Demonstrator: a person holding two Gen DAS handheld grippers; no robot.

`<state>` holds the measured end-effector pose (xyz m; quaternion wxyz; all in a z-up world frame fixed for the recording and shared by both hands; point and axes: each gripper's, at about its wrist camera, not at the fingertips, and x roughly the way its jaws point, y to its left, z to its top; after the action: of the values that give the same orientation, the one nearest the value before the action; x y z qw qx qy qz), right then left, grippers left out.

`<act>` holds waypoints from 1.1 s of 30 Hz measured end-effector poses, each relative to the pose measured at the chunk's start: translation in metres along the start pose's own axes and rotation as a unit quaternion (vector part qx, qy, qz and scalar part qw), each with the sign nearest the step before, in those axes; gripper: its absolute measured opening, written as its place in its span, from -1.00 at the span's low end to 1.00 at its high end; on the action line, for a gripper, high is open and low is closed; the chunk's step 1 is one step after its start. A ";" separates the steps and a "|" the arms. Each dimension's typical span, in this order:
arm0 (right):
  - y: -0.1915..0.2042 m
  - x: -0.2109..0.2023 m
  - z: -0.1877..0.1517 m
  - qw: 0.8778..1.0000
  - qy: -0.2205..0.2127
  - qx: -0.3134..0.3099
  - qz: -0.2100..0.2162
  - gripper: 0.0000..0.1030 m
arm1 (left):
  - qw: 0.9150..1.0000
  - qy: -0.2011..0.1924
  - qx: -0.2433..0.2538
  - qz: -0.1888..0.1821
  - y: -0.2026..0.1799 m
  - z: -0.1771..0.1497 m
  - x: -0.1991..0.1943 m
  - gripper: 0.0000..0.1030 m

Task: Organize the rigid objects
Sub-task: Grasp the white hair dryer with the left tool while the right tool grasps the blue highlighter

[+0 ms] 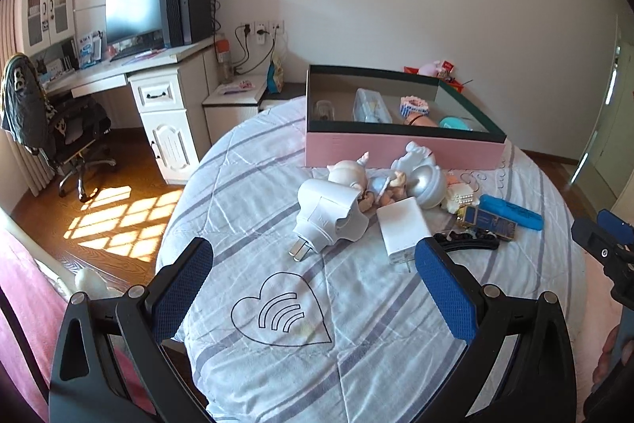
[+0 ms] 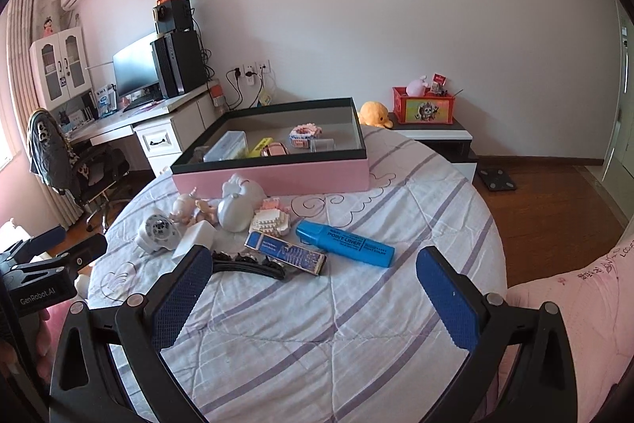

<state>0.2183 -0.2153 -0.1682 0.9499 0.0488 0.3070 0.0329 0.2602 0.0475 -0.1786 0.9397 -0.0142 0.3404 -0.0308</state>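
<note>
Left tool (image 1: 313,288): matte black plastic frame, two triangular arms with cut-out windows, silver round screws at the joints. Fingers (image 1: 182,288) faced with royal-blue pads, fine diamond-grid texture. Right tool (image 2: 313,294): same black frame, same silver screws, same blue textured fingers (image 2: 447,298), one small pale speck on the right pad. Seen from the right wrist view, left tool body boxy and black, white lettering "GenRobot.AI" on the side, a blue pad at the tip, small screw heads along the clamp.
</note>
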 end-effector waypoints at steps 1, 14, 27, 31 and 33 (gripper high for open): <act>-0.002 0.006 -0.001 1.000 0.006 0.001 0.000 1.00 | 1.000 0.009 -0.002 -0.002 0.001 0.000 0.010 1.00; -0.032 0.078 0.000 0.997 0.068 0.018 -0.028 1.00 | 0.996 0.080 0.017 0.023 0.005 0.014 0.103 0.81; -0.039 0.120 0.020 0.989 0.132 -0.071 0.005 1.00 | 0.998 0.057 0.035 -0.015 0.002 0.011 0.091 -0.15; -0.037 0.132 0.022 0.984 0.146 -0.079 0.058 0.98 | 0.998 0.054 0.032 -0.019 0.003 0.008 0.080 -0.15; -0.040 0.136 0.023 0.983 0.153 -0.070 0.073 0.96 | 0.998 0.052 0.032 -0.021 0.002 0.005 0.073 -0.15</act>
<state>0.3435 -0.2440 -0.2331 0.8877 -0.0008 0.4415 0.1310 0.3197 0.0448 -0.2211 0.9196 0.0103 0.3877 -0.0626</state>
